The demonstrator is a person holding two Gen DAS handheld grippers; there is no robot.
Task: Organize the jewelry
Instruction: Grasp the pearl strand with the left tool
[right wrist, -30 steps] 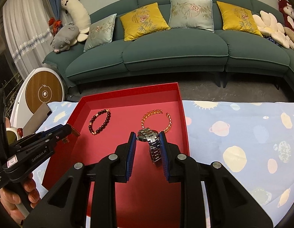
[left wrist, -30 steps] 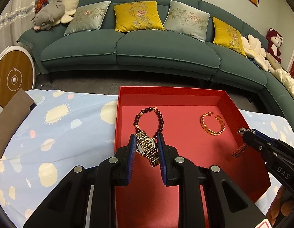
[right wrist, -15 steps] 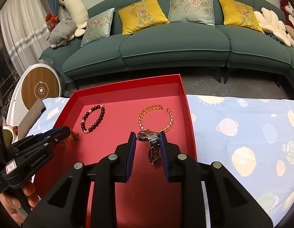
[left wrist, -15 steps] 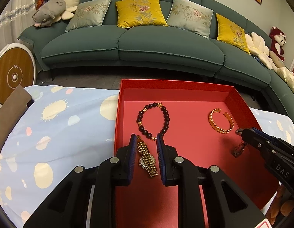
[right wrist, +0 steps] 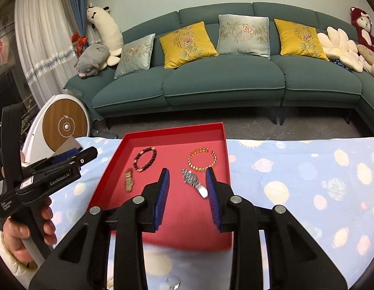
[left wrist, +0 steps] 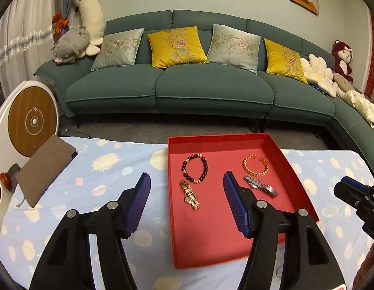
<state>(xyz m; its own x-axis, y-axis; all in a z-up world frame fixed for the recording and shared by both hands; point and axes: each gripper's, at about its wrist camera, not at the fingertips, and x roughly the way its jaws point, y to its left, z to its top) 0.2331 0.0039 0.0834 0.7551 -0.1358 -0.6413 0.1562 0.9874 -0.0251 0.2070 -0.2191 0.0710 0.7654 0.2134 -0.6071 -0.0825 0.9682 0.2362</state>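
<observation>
Jewellery is seen lying in four pieces inside the shallow red cardboard tray [left wrist: 293,169] set on the pale blue spotted cloth [left wrist: 95,169]; the dark beaded bracelet [left wrist: 194,168] and the open gold chain bangle [left wrist: 255,166] are laid side by side toward the far wall, while the gold link watch [left wrist: 189,195] and the silver metal watch [left wrist: 260,186] are laid nearer, each just in front of its partner, the silver one close to the bangle. The left gripper [left wrist: 185,194] is held with its blue ribbed fingers [left wrist: 138,200] spread wide and gripping nothing; the gold link watch is framed between them, lower down in the tray, its long axis running roughly along the fingers and slightly slanted. The right gripper [right wrist: 188,186] is likewise held apart and empty in the right wrist view; the silver metal watch [right wrist: 194,182] is seen between its fingers, nearer the right-hand one, its strap lying on a diagonal. All four pieces being in the tray and untouched, the sorting is judged near complete; should any piece need straightening, each watch is nearest the gripper on its own side.
</observation>
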